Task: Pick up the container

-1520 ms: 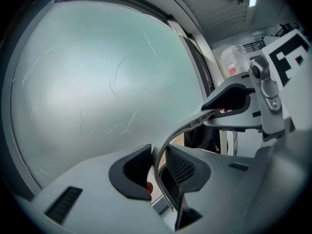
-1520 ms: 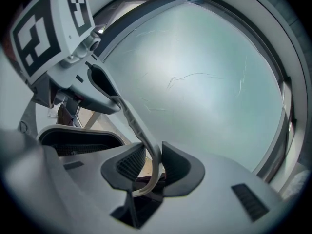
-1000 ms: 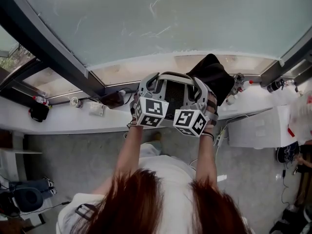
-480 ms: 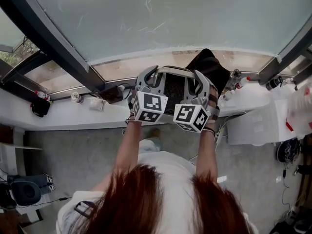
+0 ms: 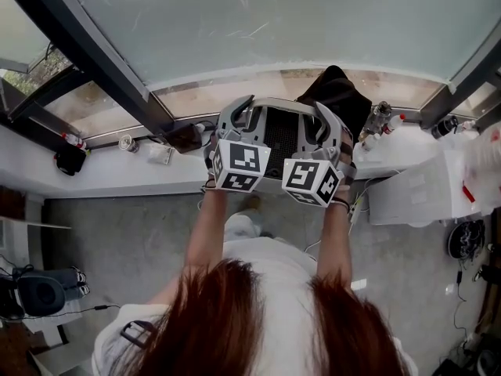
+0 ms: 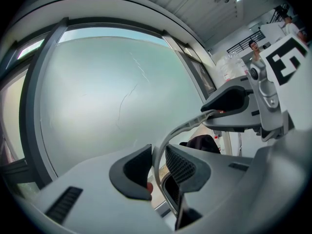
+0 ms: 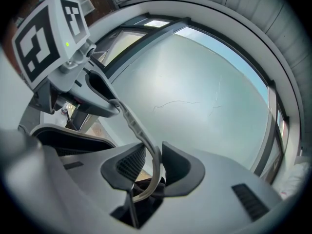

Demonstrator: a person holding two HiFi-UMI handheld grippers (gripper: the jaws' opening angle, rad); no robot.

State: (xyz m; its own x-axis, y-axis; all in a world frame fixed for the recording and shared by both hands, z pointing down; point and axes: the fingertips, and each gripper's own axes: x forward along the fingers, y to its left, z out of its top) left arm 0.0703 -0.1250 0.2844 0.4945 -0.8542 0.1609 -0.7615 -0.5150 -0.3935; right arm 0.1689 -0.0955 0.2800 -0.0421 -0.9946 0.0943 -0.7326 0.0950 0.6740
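Grey perforated plastic container is hanging clear above the white surface, with left tongs and right tongs each clamping its rim. Looks like the lift is underway; next is keeping both grips level.

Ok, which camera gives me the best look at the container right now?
Head view: it shows most of the container, held between the left claw and right claw. Each gripper view catches only a thin strip of its rim, clamped in that claw.
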